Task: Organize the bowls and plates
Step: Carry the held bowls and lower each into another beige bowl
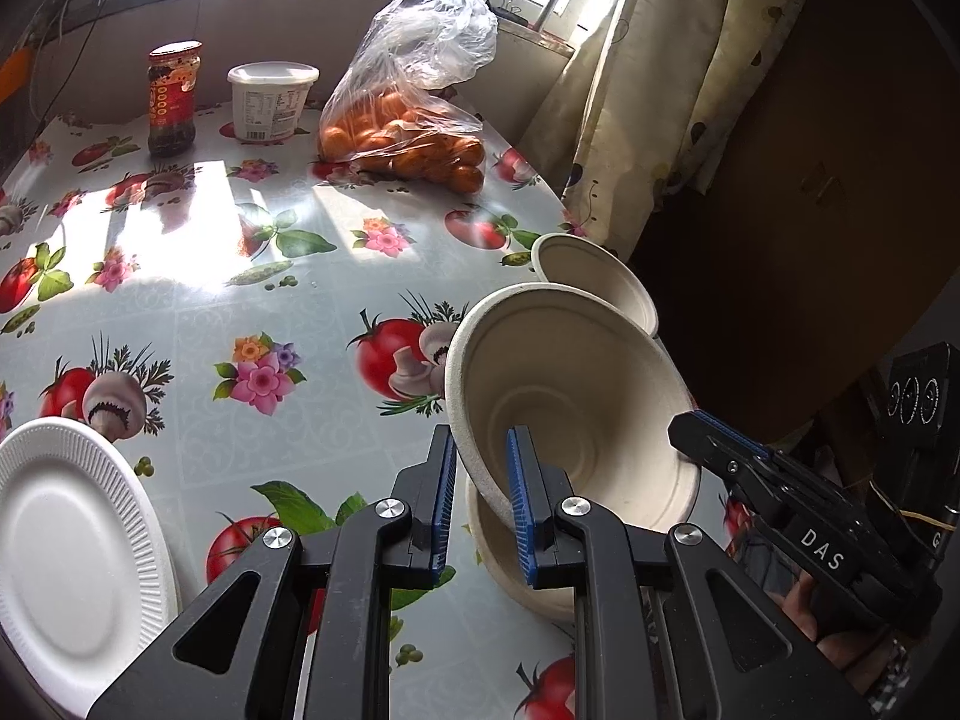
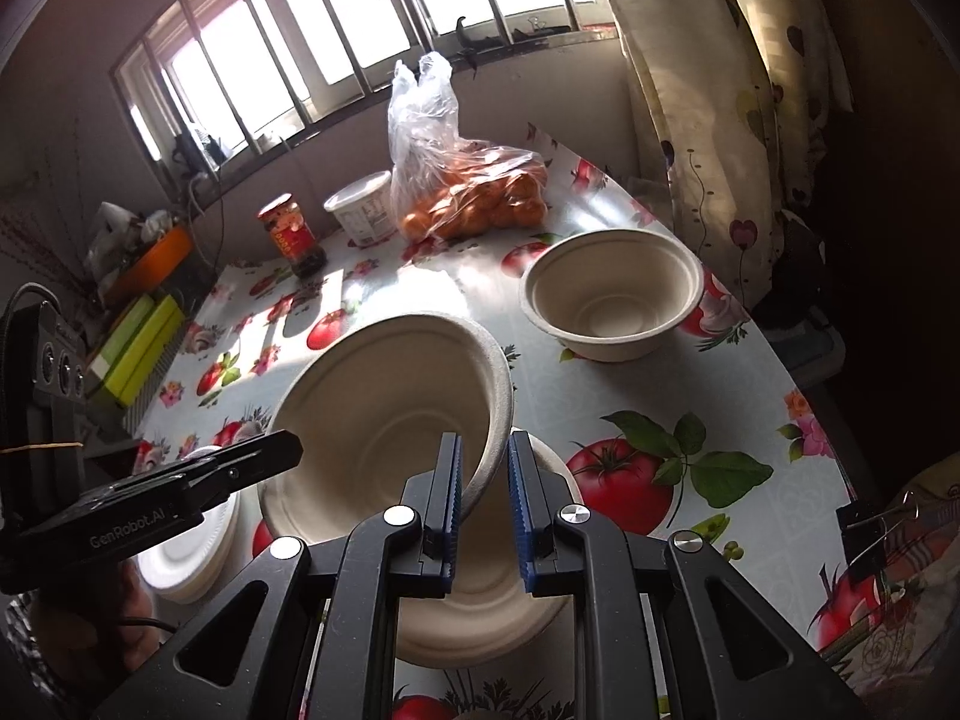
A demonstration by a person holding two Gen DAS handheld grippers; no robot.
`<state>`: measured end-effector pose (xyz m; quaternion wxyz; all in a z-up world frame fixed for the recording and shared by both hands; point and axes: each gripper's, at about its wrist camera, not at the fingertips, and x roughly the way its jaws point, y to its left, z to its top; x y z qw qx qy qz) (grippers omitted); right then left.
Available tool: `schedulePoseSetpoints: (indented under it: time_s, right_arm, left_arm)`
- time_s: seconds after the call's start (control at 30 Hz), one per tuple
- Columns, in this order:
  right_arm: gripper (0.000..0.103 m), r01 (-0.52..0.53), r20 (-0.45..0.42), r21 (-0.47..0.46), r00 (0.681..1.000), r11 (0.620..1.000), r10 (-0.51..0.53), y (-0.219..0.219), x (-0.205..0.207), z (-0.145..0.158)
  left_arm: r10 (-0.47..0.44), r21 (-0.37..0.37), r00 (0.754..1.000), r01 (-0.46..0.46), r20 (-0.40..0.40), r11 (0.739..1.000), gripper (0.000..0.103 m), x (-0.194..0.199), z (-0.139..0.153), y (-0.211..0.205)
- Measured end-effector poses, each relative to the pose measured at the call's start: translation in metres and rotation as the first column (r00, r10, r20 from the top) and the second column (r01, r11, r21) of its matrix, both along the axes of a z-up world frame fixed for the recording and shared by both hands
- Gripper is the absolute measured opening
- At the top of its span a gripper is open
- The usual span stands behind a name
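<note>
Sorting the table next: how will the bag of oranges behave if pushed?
The bag of oranges probably feels heavy, being packed with fruit. Its thin clear plastic looks floppy, so a push likely crumples it first. Round fruit may shift or roll inside.

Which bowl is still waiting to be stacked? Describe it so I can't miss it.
On the floral-print table, look near the curtain-side edge, in front of the bag of oranges. The free bowl sits there upright, alone and untouched, unlike the tilted bowl both grippers pinch.

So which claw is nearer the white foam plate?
Left. The left claw, gripping the tilted bowl's rim, is beside the white foam plate; the right claw holds the far rim.
</note>
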<state>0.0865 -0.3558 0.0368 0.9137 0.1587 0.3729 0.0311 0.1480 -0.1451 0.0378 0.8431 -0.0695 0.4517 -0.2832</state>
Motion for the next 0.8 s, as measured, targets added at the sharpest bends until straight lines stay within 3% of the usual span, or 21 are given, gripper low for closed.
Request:
schedulePoseSetpoints:
  time_s: [0.8]
  right_arm:
    - [0.016, 0.051, -0.035, 0.008, 0.998, 0.999, -0.051, -0.014, -0.022, -0.017]
  left_arm:
    - [-0.066, 0.059, 0.997, 0.068, -0.043, 0.996, 0.018, -0.014, -0.019, -0.022]
